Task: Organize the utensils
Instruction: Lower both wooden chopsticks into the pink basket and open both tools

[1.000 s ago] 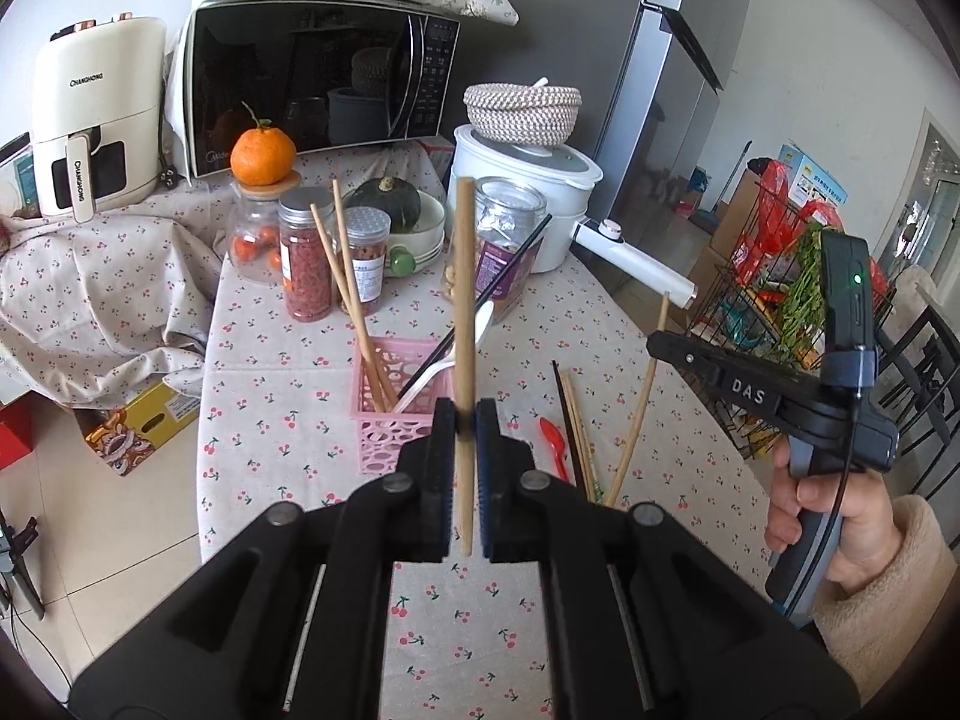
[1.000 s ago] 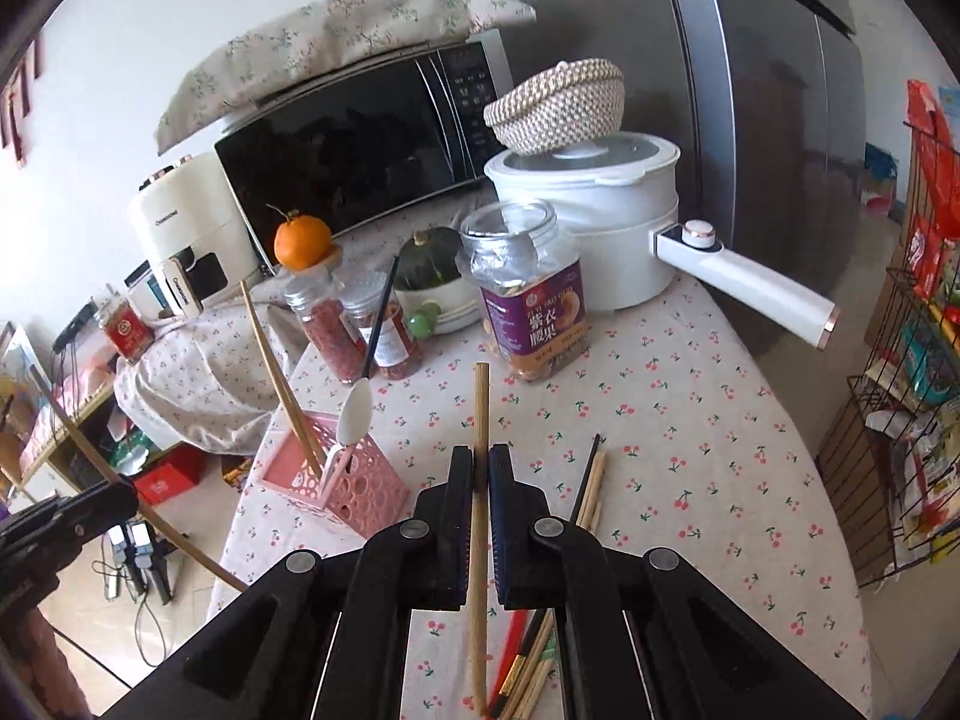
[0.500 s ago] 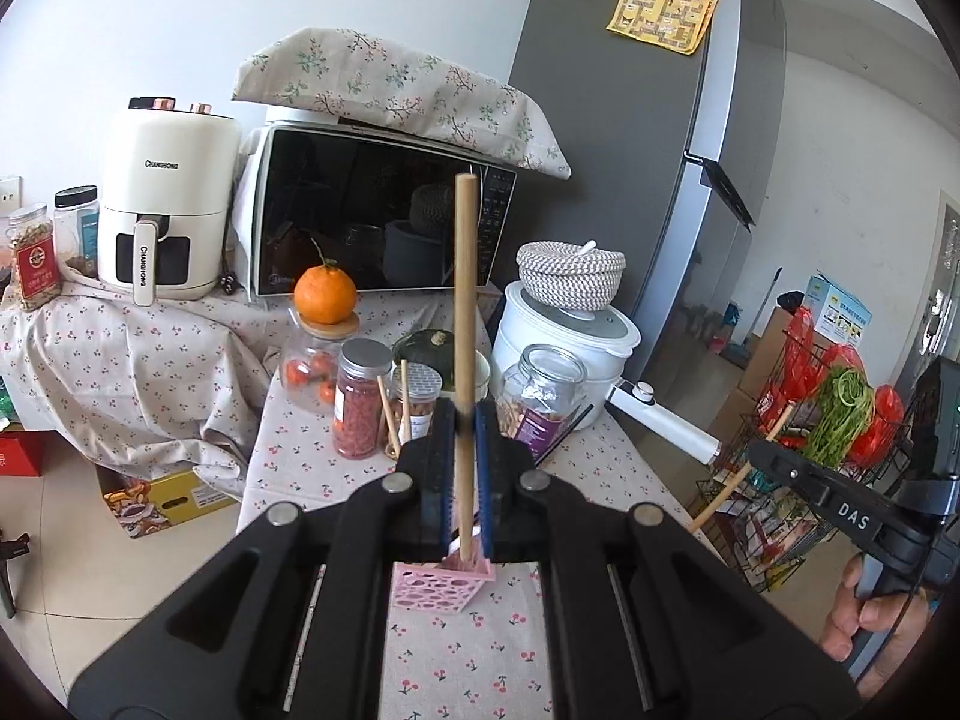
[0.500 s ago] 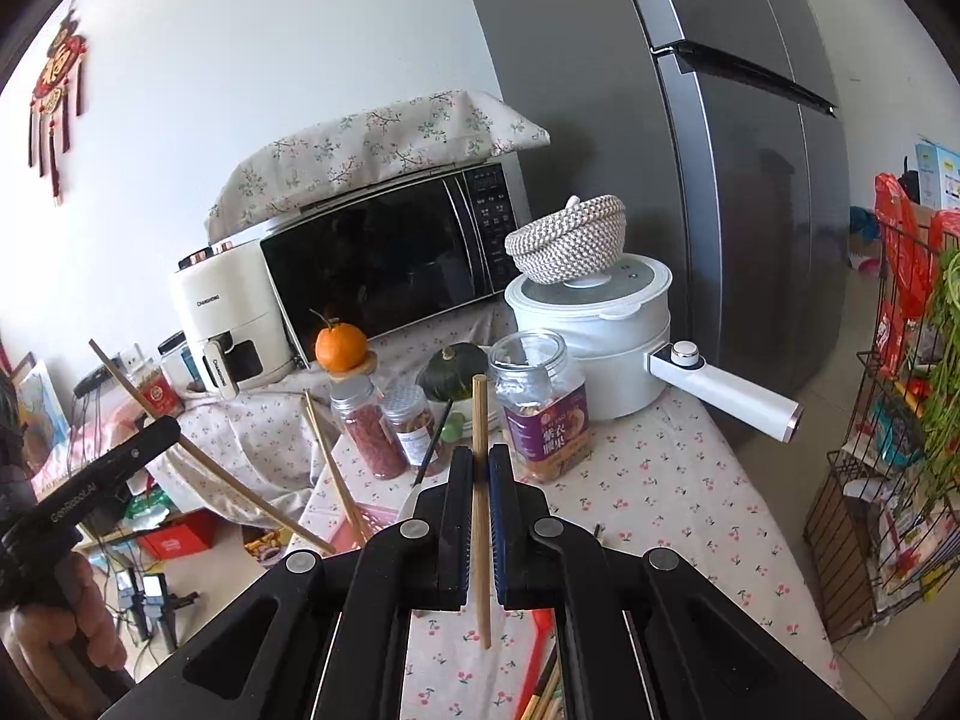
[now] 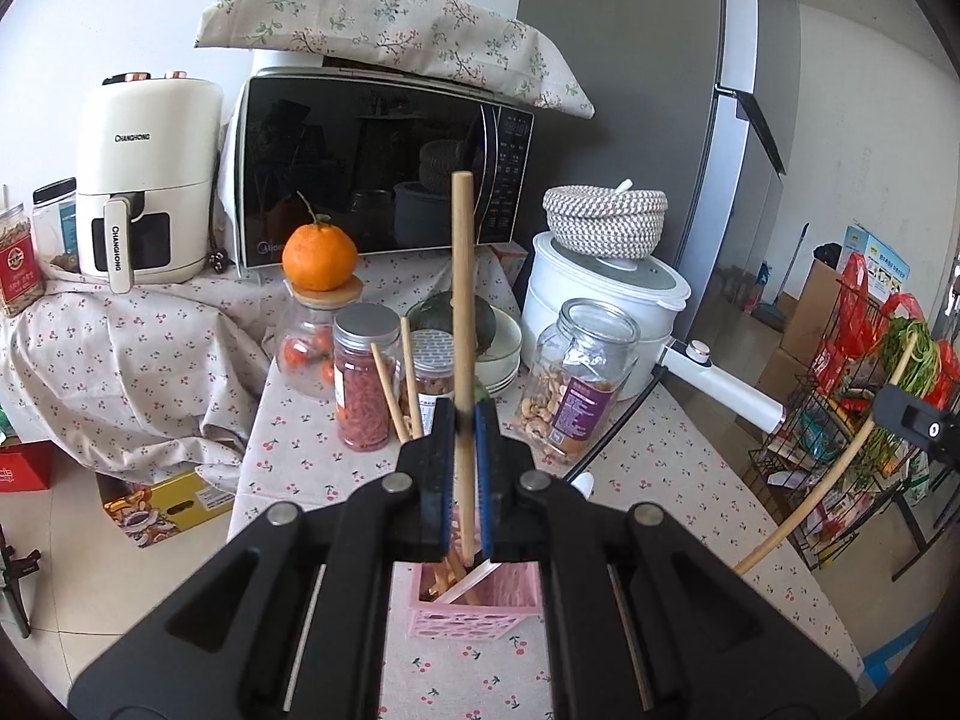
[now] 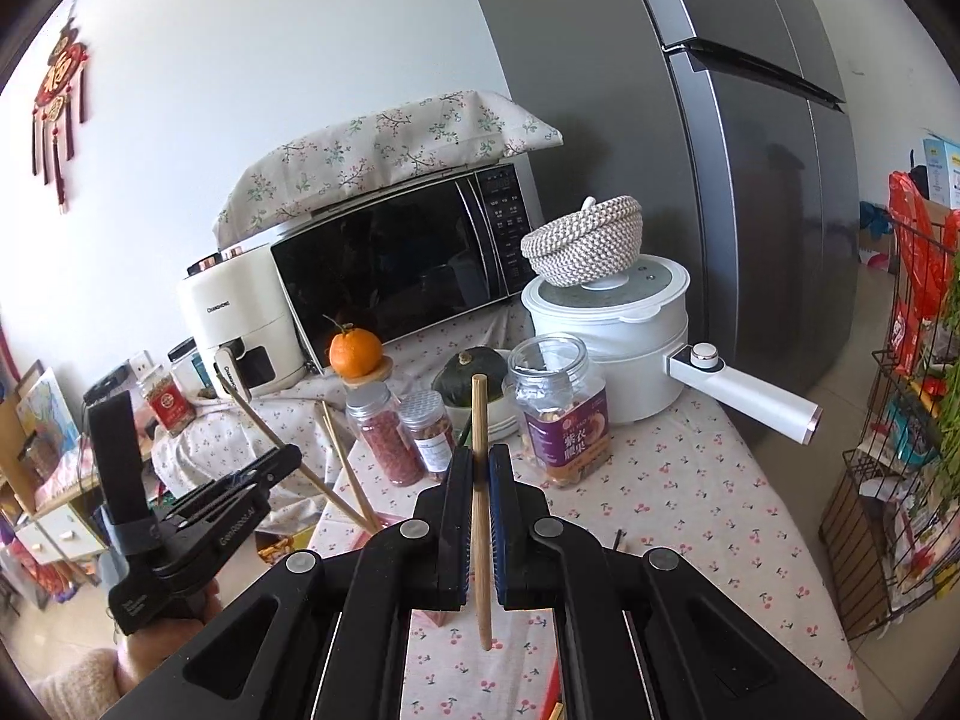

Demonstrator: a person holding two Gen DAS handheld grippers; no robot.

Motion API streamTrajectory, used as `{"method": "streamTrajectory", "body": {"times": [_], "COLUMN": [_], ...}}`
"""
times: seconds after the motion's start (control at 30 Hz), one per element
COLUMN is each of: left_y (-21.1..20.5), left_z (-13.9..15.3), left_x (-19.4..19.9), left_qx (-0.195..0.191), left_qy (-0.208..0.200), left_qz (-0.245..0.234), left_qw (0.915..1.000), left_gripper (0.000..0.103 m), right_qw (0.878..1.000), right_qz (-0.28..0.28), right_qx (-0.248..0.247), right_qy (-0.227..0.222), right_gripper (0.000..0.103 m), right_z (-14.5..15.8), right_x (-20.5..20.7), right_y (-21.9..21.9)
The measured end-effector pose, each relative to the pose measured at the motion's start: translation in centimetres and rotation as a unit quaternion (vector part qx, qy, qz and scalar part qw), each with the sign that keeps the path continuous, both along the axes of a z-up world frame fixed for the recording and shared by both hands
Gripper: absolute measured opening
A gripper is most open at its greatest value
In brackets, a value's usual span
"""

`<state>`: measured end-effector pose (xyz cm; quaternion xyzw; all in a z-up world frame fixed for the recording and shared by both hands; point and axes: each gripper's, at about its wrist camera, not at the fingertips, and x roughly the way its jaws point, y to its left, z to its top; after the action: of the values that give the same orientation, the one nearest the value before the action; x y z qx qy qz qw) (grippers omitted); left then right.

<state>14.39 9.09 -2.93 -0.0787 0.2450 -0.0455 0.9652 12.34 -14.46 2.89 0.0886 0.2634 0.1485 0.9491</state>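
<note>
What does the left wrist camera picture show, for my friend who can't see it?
The left gripper is shut on a wooden chopstick, holding it upright over a pink basket that already has chopsticks in it. Behind it on the cherry-print table are jars, an orange and a microwave.

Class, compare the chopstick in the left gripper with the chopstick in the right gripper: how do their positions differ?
The left chopstick has its lower end in the pink basket; the right chopstick hangs free above the tablecloth. The left shows more length above its fingers. Both are plain wood, clamped roughly upright.
</note>
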Motion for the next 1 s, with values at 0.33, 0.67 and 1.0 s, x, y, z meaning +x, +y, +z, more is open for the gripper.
{"method": "streamTrajectory", "body": {"times": [0.33,0.67,1.0], "left_y": [-0.1,2.2,4.1], "left_z": [-1.1,-0.3,-2.6], "left_x": [1.6,-1.2,-3.2], "left_qx": [-0.026,-0.019,0.031], "left_qy": [0.031,0.067,0.113], "left_qz": [-0.029,0.000,0.002], "left_qw": [0.9988,0.9976,0.9932], "left_gripper": [0.026,0.075,0.076], "right_qw": [1.000,0.998,0.993], "right_qz": [0.010,0.007,0.009], "right_qx": [0.017,0.064,0.108], "right_qy": [-0.011,-0.024,-0.037], "right_gripper": [0.005,0.005,0.005], "right_z": [0.9,1.7,-0.2], "right_x": [-0.5,0.7,3.2], "right_y": [0.8,2.3,5.2]}}
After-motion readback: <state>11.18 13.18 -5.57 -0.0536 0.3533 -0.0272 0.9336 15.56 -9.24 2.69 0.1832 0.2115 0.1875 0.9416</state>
